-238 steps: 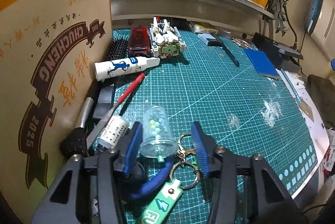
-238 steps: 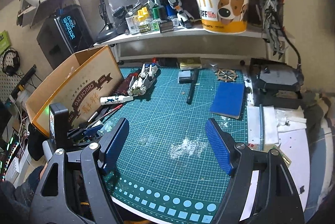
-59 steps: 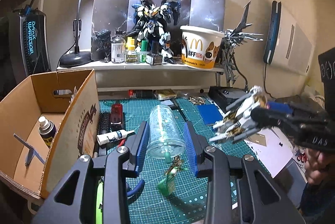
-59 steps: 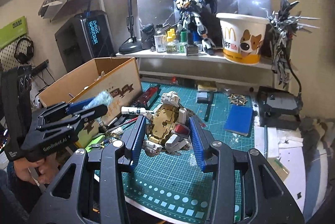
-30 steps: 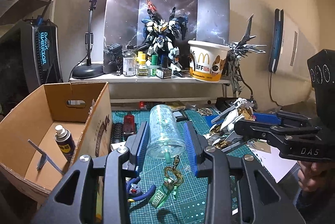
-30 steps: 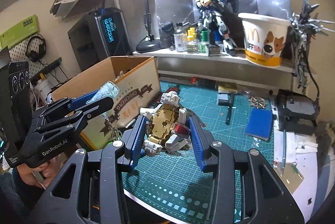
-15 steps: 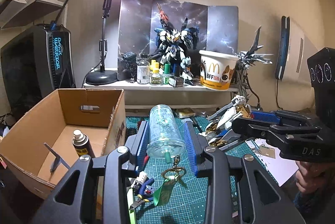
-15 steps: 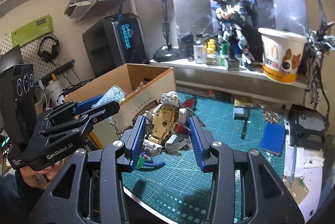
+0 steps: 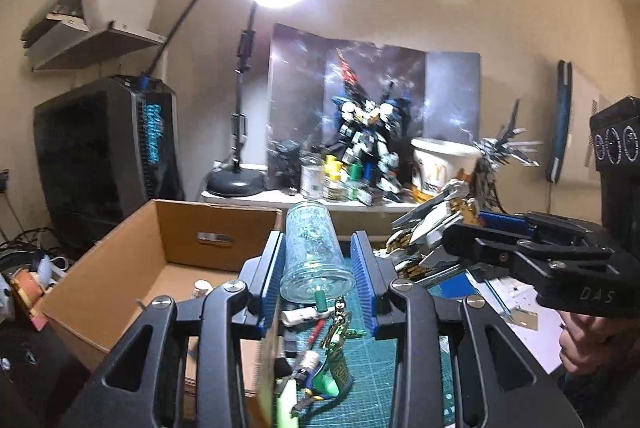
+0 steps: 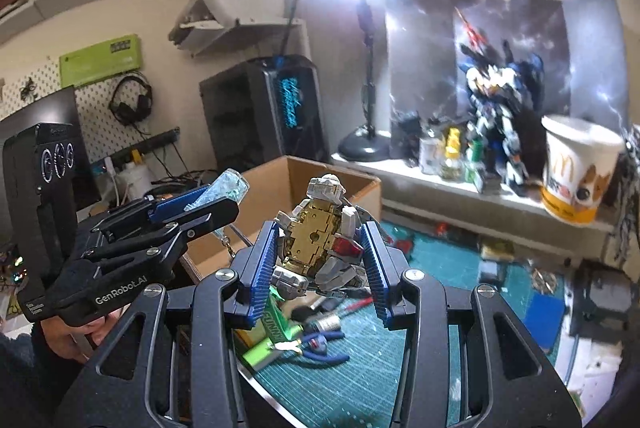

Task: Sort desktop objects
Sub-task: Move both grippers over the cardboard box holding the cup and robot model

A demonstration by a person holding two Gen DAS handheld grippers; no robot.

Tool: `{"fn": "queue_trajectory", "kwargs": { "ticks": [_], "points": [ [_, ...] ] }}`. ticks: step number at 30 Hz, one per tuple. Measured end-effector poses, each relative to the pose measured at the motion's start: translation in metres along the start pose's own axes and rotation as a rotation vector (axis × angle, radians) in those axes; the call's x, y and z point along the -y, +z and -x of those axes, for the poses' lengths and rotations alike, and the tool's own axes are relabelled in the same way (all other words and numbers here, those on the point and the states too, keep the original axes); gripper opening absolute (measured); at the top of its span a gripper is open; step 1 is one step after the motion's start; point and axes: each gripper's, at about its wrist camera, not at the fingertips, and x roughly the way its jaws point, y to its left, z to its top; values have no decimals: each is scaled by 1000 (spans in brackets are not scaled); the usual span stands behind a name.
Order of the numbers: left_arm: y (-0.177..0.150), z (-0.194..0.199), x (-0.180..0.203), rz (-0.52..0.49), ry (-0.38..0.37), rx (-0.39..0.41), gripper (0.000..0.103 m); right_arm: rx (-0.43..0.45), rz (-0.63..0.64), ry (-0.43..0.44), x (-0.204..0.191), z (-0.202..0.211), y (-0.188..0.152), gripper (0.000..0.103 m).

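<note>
Carrying two finds above the tabletop (image 10: 360, 380), I have my left gripper (image 9: 318, 272) with its jaws narrowed onto a clear capsule keychain (image 9: 314, 252), its green tag dangling below. My right gripper (image 10: 320, 260) has its jaws pressed on the flanks of a gold-and-white model robot part (image 10: 318, 244). Both loads hang in the air just beside the open cardboard box (image 9: 176, 248), the capsule nearest its rim. I judge this the transport step; next I should bring each load over the box's opening, lower it, then release gently so the model's thin parts don't snap.
</note>
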Motion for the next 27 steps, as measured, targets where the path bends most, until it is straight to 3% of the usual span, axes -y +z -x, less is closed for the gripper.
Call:
{"fn": "queue_trajectory", "kwargs": {
  "ticks": [21, 27],
  "points": [
    [42, 54, -40, 15, 231, 145, 34, 99, 146, 192, -65, -17, 48, 40],
    [42, 59, -56, 20, 348, 153, 34, 99, 162, 248, -74, -29, 52, 40]
  ]
}}
